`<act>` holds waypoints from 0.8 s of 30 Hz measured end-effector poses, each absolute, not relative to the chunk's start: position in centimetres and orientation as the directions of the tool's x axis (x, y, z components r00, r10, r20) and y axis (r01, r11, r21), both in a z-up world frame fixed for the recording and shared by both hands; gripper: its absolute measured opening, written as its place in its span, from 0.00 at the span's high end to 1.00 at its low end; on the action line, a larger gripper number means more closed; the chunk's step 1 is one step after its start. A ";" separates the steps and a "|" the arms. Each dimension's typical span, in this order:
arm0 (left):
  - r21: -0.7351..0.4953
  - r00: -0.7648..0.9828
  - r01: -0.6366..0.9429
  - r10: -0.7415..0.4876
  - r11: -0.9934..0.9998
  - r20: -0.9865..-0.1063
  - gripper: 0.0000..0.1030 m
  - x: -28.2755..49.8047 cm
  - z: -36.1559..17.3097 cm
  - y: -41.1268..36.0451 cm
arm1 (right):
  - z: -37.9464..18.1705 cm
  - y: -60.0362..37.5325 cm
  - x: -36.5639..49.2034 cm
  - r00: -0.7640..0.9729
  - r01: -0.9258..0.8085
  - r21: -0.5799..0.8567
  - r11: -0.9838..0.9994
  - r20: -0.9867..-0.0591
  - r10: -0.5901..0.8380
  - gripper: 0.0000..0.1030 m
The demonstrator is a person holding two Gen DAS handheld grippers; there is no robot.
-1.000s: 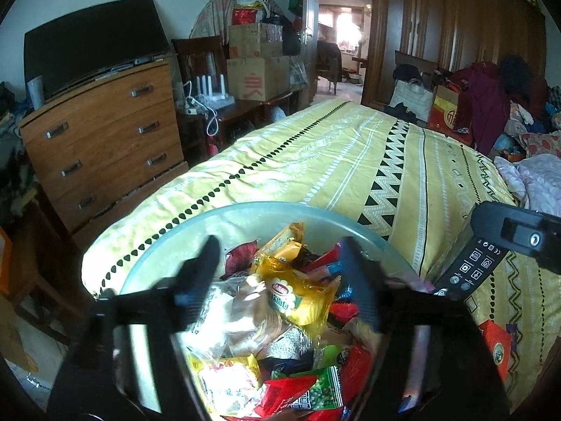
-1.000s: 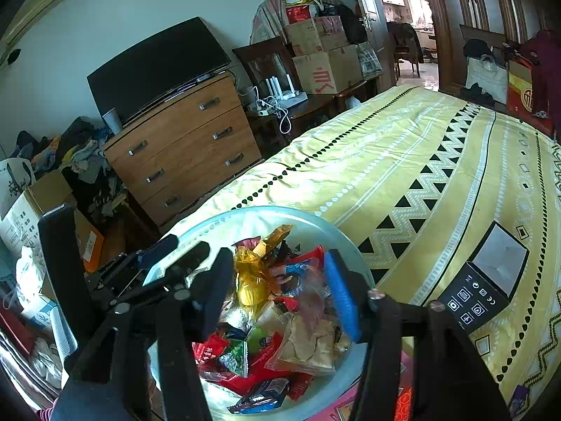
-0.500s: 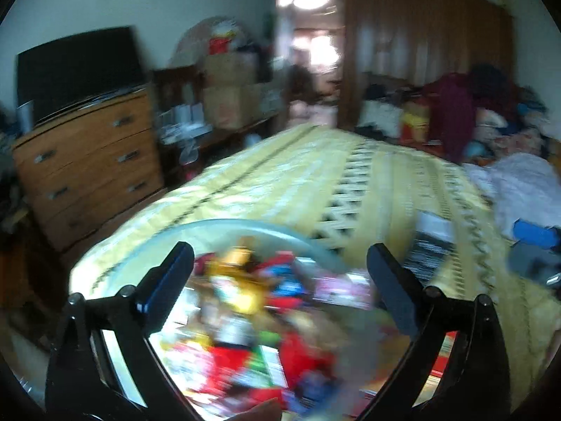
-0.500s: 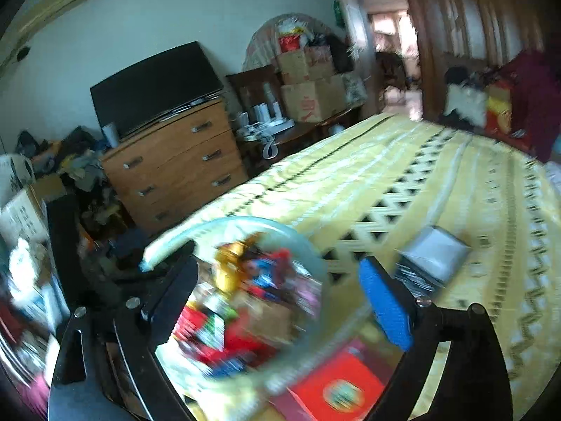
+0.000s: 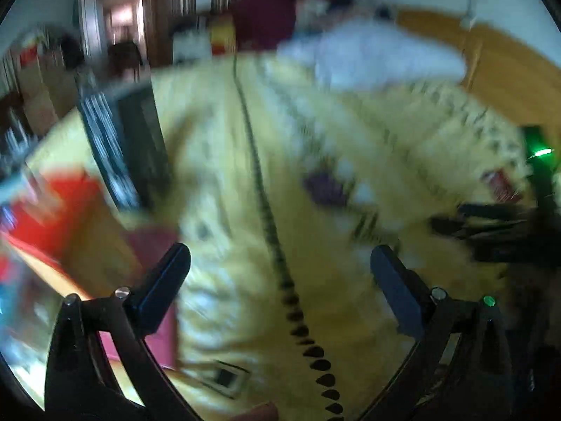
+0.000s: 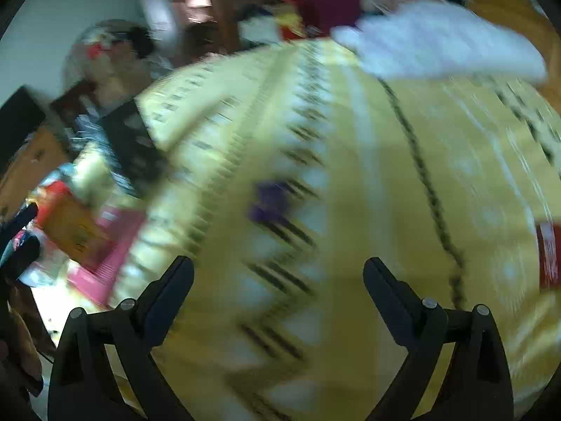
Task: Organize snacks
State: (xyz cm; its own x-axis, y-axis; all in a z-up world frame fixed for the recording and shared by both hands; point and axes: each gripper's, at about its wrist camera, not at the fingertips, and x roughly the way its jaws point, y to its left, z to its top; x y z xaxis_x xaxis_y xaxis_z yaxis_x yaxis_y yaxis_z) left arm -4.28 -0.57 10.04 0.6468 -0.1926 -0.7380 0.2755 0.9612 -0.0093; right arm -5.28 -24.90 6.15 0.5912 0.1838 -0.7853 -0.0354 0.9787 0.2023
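Observation:
Both views are blurred by motion. My left gripper is open and empty above the yellow patterned bedspread. My right gripper is open and empty above the same bedspread. A small purple snack packet lies on the bed ahead of the left gripper; it also shows in the right wrist view. A red packet lies at the far right, seen also in the left wrist view. Red and pink boxes lie at the left, also in the right wrist view.
A black remote-like box lies on the bed at the left, also seen in the right wrist view. A white quilt is heaped at the bed's far end. The other gripper shows at the right.
Both grippers have swung right, away from the glass bowl of snacks, which has left both views. Both opened wide from a narrower gap a second ago.

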 end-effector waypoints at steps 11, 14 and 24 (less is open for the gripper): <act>0.078 0.530 0.055 0.037 0.995 -0.847 0.00 2.1 -0.1 0.1 | -2.8 -27.8 -3.2 0.520 -0.039 0.115 0.993 -0.846 0.119 0.04; 0.104 0.578 0.023 0.072 0.994 -0.813 0.00 2.5 -0.4 -0.4 | -3.4 -27.4 -3.8 0.592 -0.067 0.084 0.994 -0.799 0.108 0.00; 0.095 0.587 -0.005 0.080 0.996 -0.806 0.00 2.1 -0.6 -0.3 | -3.6 -27.4 -3.6 0.616 -0.070 0.071 0.995 -0.781 0.100 0.00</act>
